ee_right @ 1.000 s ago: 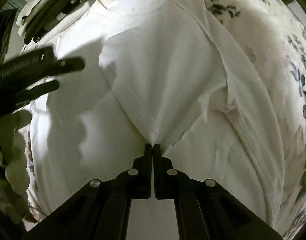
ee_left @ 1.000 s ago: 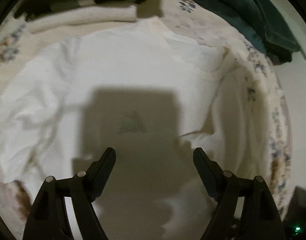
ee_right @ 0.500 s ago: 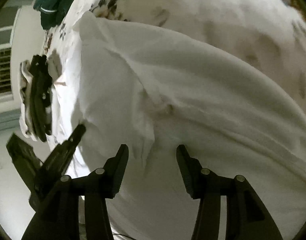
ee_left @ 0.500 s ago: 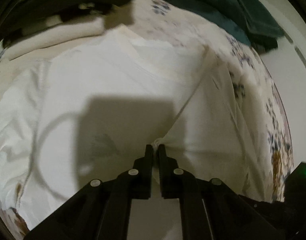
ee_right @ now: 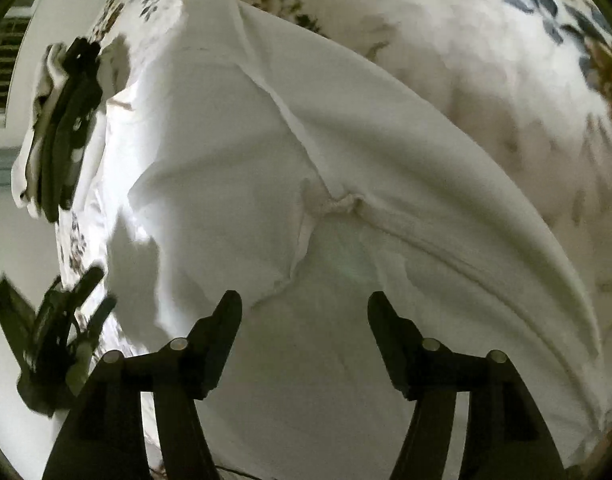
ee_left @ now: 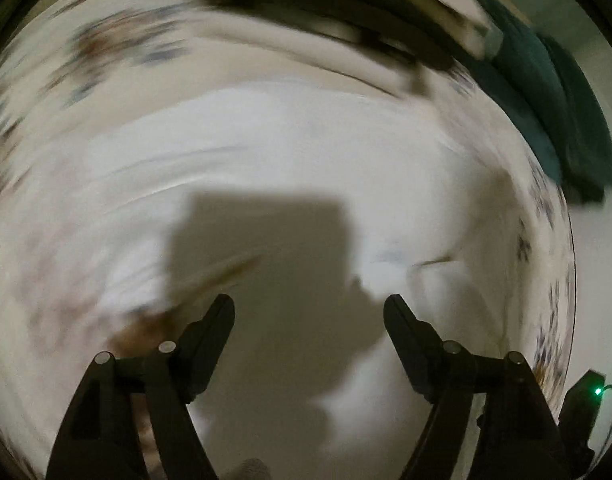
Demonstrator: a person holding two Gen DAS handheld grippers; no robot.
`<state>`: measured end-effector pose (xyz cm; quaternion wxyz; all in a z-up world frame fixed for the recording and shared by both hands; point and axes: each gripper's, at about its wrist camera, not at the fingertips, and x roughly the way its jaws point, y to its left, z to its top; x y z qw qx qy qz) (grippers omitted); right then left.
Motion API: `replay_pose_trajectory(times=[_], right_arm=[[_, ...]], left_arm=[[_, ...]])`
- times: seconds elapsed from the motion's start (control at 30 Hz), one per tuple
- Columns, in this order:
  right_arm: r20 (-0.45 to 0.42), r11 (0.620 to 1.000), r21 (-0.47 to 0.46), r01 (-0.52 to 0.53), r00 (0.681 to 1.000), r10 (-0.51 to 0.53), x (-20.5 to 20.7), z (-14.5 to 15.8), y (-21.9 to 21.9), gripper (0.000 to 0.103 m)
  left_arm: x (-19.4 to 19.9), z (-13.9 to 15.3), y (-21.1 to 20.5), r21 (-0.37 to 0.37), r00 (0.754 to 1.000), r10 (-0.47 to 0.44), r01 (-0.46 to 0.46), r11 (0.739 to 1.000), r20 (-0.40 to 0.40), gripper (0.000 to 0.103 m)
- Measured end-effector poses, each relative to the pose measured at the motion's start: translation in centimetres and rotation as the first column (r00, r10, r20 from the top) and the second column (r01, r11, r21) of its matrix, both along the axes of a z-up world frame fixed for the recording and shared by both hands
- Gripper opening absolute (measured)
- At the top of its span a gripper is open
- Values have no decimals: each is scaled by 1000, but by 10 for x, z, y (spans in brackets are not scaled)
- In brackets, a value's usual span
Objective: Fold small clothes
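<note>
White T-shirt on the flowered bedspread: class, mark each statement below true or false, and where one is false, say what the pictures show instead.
1. The right tongs are open and hold nothing. True.
2. The left tongs are clamped on a sleeve. False: their jaws stand apart, with no cloth between them.
3. The white T-shirt lies on a flowered bedspread. True.
4. The T-shirt's sleeve is folded in over the body of the shirt. True.
5. The dark green garment lies on top of the T-shirt. False: it lies beyond the shirt, near the bedspread's far edge.
</note>
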<state>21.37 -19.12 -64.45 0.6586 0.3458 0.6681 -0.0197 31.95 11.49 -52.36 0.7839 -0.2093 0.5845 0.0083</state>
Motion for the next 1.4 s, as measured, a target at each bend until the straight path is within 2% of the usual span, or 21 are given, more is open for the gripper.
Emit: replay_pose_trajectory(times=[0.1,0.17,0.27,0.33,0.37,0.43,0.47,0.5,0.53,0.6,0.77,0.87,0.93,0.97,1.07,1.1,1.17,1.2,1.3,1.33,1.4], right_arm=[[-19,1000,5,-1,1000,1,-11,2,-5,67],[-33,1000,4,0,999,0,-7,-2,-1,67],[-53,1000,-1,17,998,-17,2,-10,8,67],[-56,1000,-12,25,998,-26,4,-14,8,67],[-57,999,-21,28,998,-29,5,-15,8,67],[-59,999,-36,31,998,-33,12,-18,13,67],[-62,998,-45,32,997,-35,12,-18,13,67],[-63,998,-49,32,997,-35,15,-19,15,67],[-65,998,-58,28,997,-31,15,-19,16,67],[-65,998,-66,23,997,-28,17,-17,19,67],[-59,997,-65,31,998,-35,17,-15,18,67],[-66,997,-60,52,996,-55,12,-15,11,67],[-73,996,-55,65,995,-69,8,-14,5,67],[-78,996,-57,70,994,-74,6,-14,3,67],[-87,995,-55,85,992,-90,1,-9,-7,67],[-88,995,-52,88,992,-93,0,-8,-10,67],[-81,995,-43,86,993,-89,0,-2,-15,67],[-73,996,-41,78,994,-81,1,1,-15,67],[-34,999,-30,39,999,-40,10,10,-13,67],[-23,999,-25,29,999,-29,13,12,-11,67],[-4,1000,-8,12,1000,-12,21,16,-6,67]], left_arm=[[-45,-8,72,-82,971,230,-235,969,-59,76],[-68,-27,113,-219,916,382,-400,890,-121,75],[-82,-59,151,-408,839,517,-538,737,-173,75],[-74,-69,155,-452,817,550,-562,693,-173,74],[-67,-70,156,-464,818,556,-555,691,-149,74],[-48,-64,147,-397,837,541,-527,752,-86,73],[-37,-59,140,-344,856,516,-496,797,-39,66],[-25,-54,131,-272,881,473,-457,847,-8,36],[-17,-51,124,-228,901,434,-422,878,2,2],[-3,-38,110,-127,929,365,-356,926,60,2],[10,36,69,56,947,122,-145,988,296,2],[18,62,9,122,930,-131,95,988,343,2],[19,53,-40,126,908,-301,276,953,291,3],[13,42,-65,135,889,-389,366,921,241,4],[-12,-1,-106,106,837,-544,537,837,61,7],[-24,-15,-109,96,829,-559,557,825,0,7],[-44,-29,-102,84,833,-551,554,828,-58,8],[-53,-33,-92,70,842,-535,539,839,-73,16],[-67,-33,-60,38,884,-459,463,886,-85,65],[-67,-30,-54,32,897,-435,439,898,-83,70],[-65,-22,-38,29,921,-383,385,922,-73,70]])
